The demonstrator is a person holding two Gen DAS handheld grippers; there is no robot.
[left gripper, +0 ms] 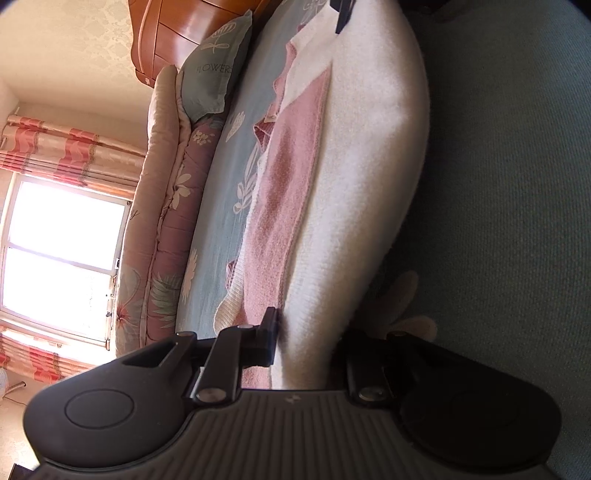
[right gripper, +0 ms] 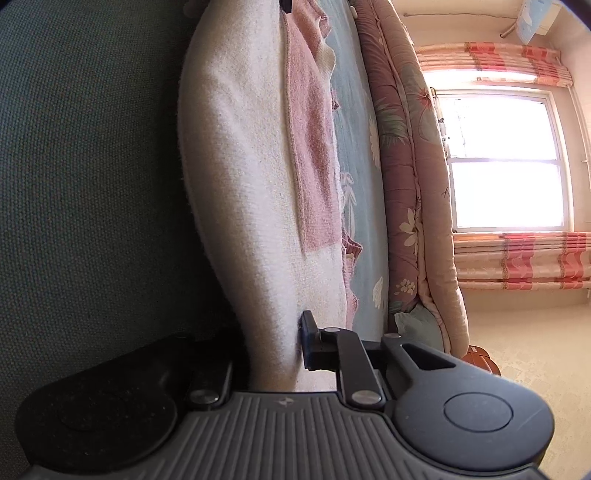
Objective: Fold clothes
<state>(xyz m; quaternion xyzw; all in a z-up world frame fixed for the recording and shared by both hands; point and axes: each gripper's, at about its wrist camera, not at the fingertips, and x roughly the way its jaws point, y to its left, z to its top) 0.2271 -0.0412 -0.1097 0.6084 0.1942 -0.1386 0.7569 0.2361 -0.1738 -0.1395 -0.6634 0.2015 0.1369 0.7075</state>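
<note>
Right now my left gripper (left gripper: pixel 306 343) is clamped on one end of the white and pink sweater (left gripper: pixel 354 155), with the knit pinched between the one finger (left gripper: pixel 267 341) I can see and the other, which sits in shadow under the cloth. My right gripper (right gripper: pixel 273 343) grips the opposite end of the same sweater (right gripper: pixel 240 155) in the same way, its visible finger (right gripper: pixel 310 343) pressed flat against the white wool. Both cameras are rolled on their side. Between my two tools the sweater runs as a long, raised fold, white along the edge with a pink panel (left gripper: pixel 288 206) beside it. On one side of it lies dark green fabric (left gripper: pixel 509 184); on the other, the light blue floral bedsheet (left gripper: pixel 218 236). Beyond the sheet a pink flowered quilt (left gripper: pixel 166 221) is bunched up, with a blue-green pillow (left gripper: pixel 214 74) against the wooden headboard (left gripper: pixel 173 29). Farther off are the bright window (right gripper: pixel 502 158) and striped pink curtains (right gripper: pixel 517 258).
</note>
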